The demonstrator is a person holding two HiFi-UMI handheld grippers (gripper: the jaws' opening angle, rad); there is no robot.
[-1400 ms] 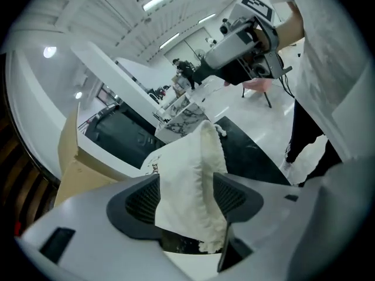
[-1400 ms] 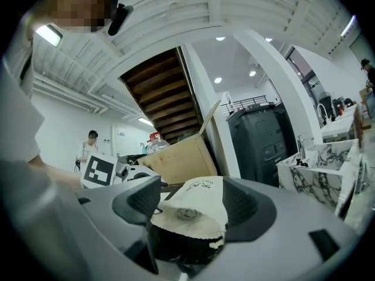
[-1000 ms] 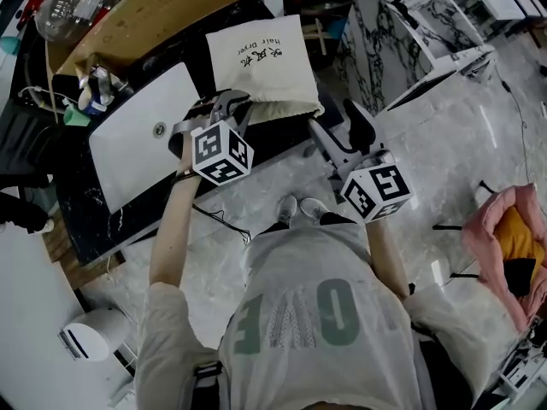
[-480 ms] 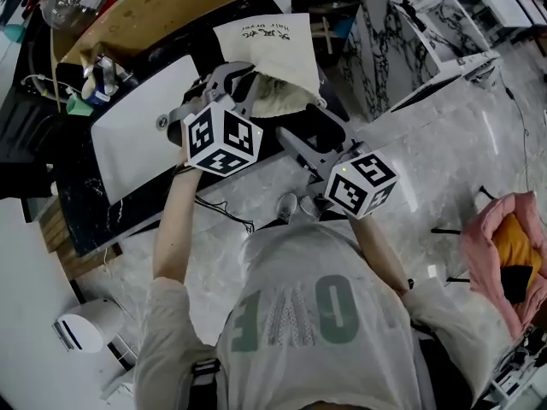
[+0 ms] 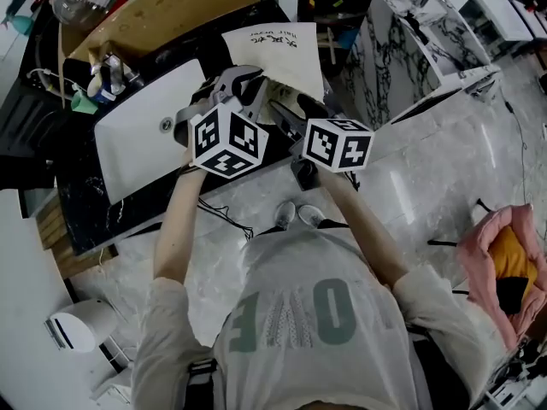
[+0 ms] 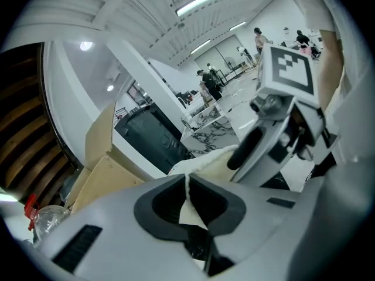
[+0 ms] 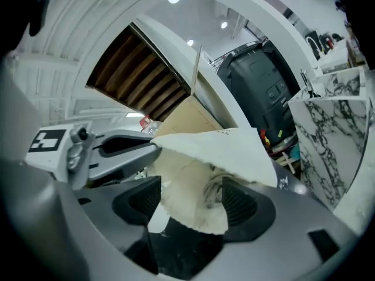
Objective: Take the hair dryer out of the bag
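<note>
A cream cloth bag (image 5: pixel 278 54) with black print lies on the black counter (image 5: pixel 85 203); its near end is lifted. My left gripper (image 5: pixel 248 88) is shut on the edge of the bag's mouth, and a thin fold of cloth (image 6: pixel 186 206) shows pinched between its pads. My right gripper (image 5: pixel 286 109) is right beside it, open, with the hanging mouth of the bag (image 7: pixel 193 198) between its wide-apart jaws. The hair dryer is hidden inside the bag; only a greyish shape (image 7: pixel 212 193) shows in the opening. In the right gripper view the left gripper (image 7: pixel 126 148) holds the bag from the left.
A white sink (image 5: pixel 137 139) is set in the counter left of the bag. Bottles (image 5: pixel 107 75) and a cardboard box (image 5: pixel 162 7) stand behind it. A marble-patterned cabinet (image 5: pixel 402 41) is to the right, a pink bag (image 5: pixel 504 263) on the floor at far right.
The left gripper has raised the bag's near edge off the counter. The right gripper has swung in from the lower right to the bag's mouth, beside the left gripper.
</note>
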